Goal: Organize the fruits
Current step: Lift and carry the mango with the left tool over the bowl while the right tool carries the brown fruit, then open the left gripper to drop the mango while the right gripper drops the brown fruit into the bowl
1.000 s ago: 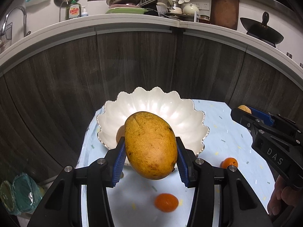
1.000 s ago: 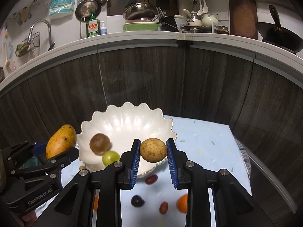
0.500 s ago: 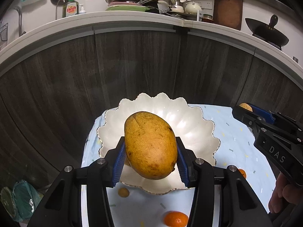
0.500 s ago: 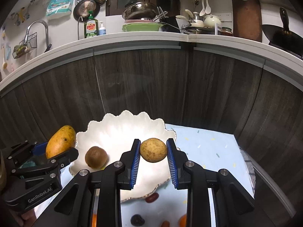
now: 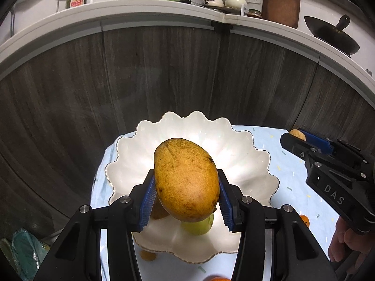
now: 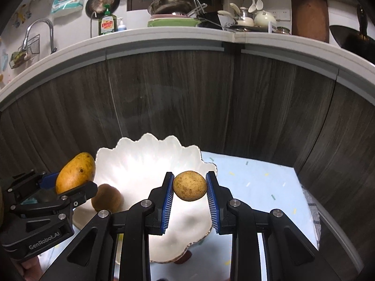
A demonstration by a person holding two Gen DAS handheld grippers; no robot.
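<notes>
A big yellow mango [image 5: 186, 180] hangs over the white scalloped bowl [image 5: 246, 161], with my left gripper [image 5: 186, 197] shut on it. Under the mango, inside the bowl, lie a green fruit [image 5: 198, 227] and a brown kiwi [image 5: 159, 210], both partly hidden. My right gripper [image 6: 189, 196] is shut on a small round tan fruit [image 6: 189, 185] above the bowl's [image 6: 140, 161] right side. In the right wrist view the kiwi [image 6: 106, 197] lies in the bowl at the left, and the mango [image 6: 76, 172] shows beside the left gripper's body.
The bowl stands on a pale blue speckled cloth [image 6: 257, 178] against dark wood cabinet fronts [image 5: 164, 75]. Small orange fruits [image 5: 304, 220] lie on the cloth near the bowl's front edge. A person's hand [image 5: 346, 243] holds the right gripper's handle. A teal bag [image 5: 21, 253] sits at lower left.
Both grippers moved forward over the bowl with their fruits still held. The bowl now sits lower and closer in both views, and the loose fruits on the cloth have slid toward the bottom edge.
</notes>
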